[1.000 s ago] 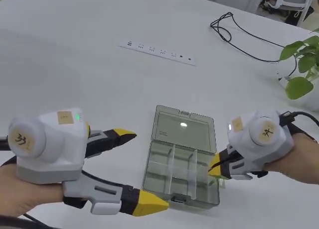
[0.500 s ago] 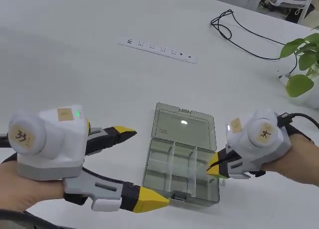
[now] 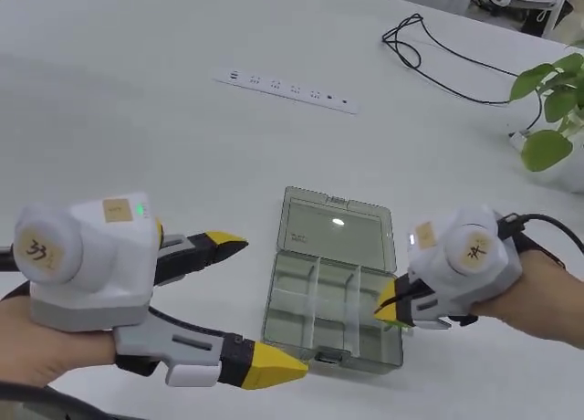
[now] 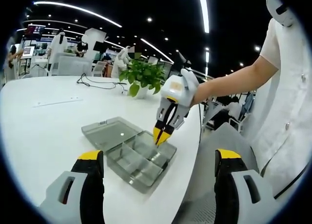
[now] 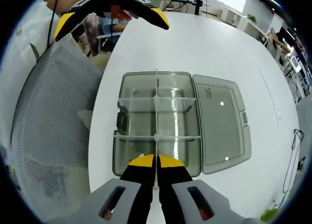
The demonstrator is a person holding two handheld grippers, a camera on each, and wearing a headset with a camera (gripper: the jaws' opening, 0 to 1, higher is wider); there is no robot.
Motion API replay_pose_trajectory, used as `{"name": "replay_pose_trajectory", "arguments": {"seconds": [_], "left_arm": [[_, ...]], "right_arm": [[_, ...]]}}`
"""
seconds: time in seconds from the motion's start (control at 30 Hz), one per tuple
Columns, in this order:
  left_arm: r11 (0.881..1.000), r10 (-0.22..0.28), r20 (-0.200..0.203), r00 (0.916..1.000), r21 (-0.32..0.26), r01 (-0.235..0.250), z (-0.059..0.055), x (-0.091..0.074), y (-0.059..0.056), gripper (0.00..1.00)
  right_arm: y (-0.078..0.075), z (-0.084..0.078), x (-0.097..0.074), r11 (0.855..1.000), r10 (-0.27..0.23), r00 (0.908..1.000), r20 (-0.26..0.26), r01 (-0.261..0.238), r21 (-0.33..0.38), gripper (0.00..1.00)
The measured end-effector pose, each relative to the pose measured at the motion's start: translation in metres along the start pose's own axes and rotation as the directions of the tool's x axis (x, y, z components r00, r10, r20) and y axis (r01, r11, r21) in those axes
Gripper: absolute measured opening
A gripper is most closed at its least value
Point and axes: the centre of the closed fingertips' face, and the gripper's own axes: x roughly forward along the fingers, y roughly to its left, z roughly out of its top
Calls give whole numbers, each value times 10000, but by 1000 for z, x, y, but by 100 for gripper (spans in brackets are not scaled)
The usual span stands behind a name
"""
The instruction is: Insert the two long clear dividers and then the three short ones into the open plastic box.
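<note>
A round tan sticker [image 3: 38, 252] on the rear cap of the left gripper [image 3: 274, 308] bears a handwritten "33". A second round sticker [image 3: 476, 249] on the rear cap of the right gripper [image 3: 385, 310] carries a handwritten two-figure number, seemingly "34", turned sideways and hard to be sure of. Small marks along the white power strip [image 3: 287, 89] are too small to read.

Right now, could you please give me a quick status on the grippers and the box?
Left gripper open, hovering beside box. Right gripper shut on clear divider along the box's middle. Two crosswise dividers in place. Lid open flat.
</note>
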Motion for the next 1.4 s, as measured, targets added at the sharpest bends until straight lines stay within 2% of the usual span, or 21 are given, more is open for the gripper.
{"name": "replay_pose_trajectory", "arguments": {"seconds": [0.17, 0.33, 0.67, 0.83, 1.1, 1.27, 1.4], "left_arm": [[10000, -35, -27, 10000, 16, 35, 0, 0, -2, 97], [10000, -53, -28, 10000, 35, 53, 1, -1, -3, 97], [9999, -87, -81, 9999, 91, 87, 3, -1, -4, 97], [9998, -113, -101, 9999, 141, 115, 6, 0, -4, 96], [9997, -153, -166, 9997, 203, 157, 7, 1, -5, 97], [9995, -162, -193, 9997, 271, 167, 9, 0, -6, 97], [9994, -102, -267, 9996, 332, 111, 8, -1, -5, 97]], "right_arm": [[1, 0, 1, 10000, -42, 10000, -37, 42, -31, 2], [3, -1, 6, 9989, -121, 9988, -470, 99, -468, 2], [1, -2, 7, 9995, -116, 9986, -516, 100, -308, 2], [1, -3, 9, 9989, -175, 9973, -717, 144, -435, 2], [0, -4, 11, 9994, -228, 9974, -679, 209, -276, 2], [1, -5, 13, 9992, -212, 9961, -858, 181, -370, 2], [0, -6, 13, 9989, -270, 9972, -696, 242, -407, 2]]}}
